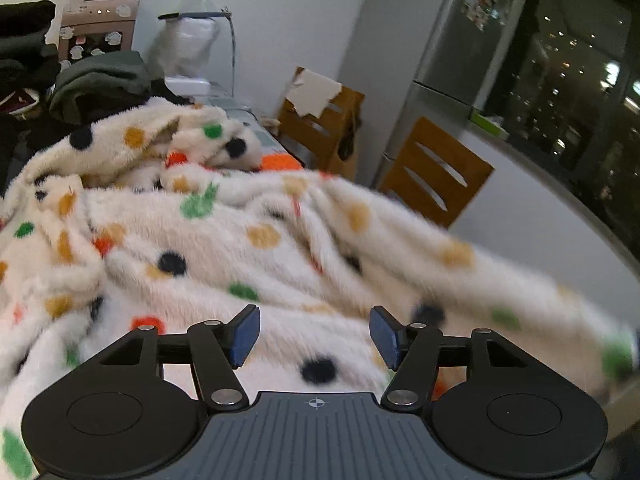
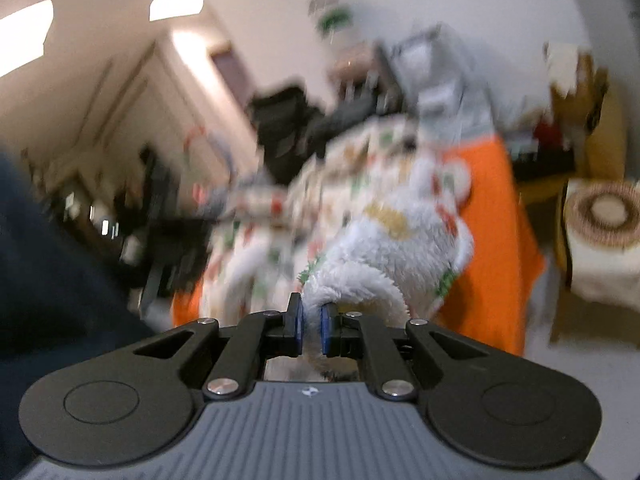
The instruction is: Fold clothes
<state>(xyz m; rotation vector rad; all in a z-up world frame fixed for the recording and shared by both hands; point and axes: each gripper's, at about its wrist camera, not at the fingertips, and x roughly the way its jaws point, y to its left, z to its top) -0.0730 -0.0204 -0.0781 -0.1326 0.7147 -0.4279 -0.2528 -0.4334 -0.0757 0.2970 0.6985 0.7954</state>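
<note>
A white fleece garment [image 1: 240, 248] with orange, green, black and tan dots lies rumpled over an orange-covered table. My left gripper [image 1: 314, 336] hovers just above it, open, with nothing between its blue pads [image 1: 244, 336]. In the blurred right wrist view, my right gripper [image 2: 311, 330] is shut on a fold of the same fleece garment [image 2: 384, 248], which rises from the pads and drapes back toward the table. The orange cloth [image 2: 492, 240] shows beside it.
Dark folded clothes [image 1: 96, 80] are piled at the table's far left. Two wooden chairs [image 1: 436, 172] stand past the table, with a grey fridge [image 1: 452, 52] and a dark window behind. A stool with a round cushion [image 2: 604, 216] sits to the right. A dark sleeve [image 2: 48, 264] fills the left.
</note>
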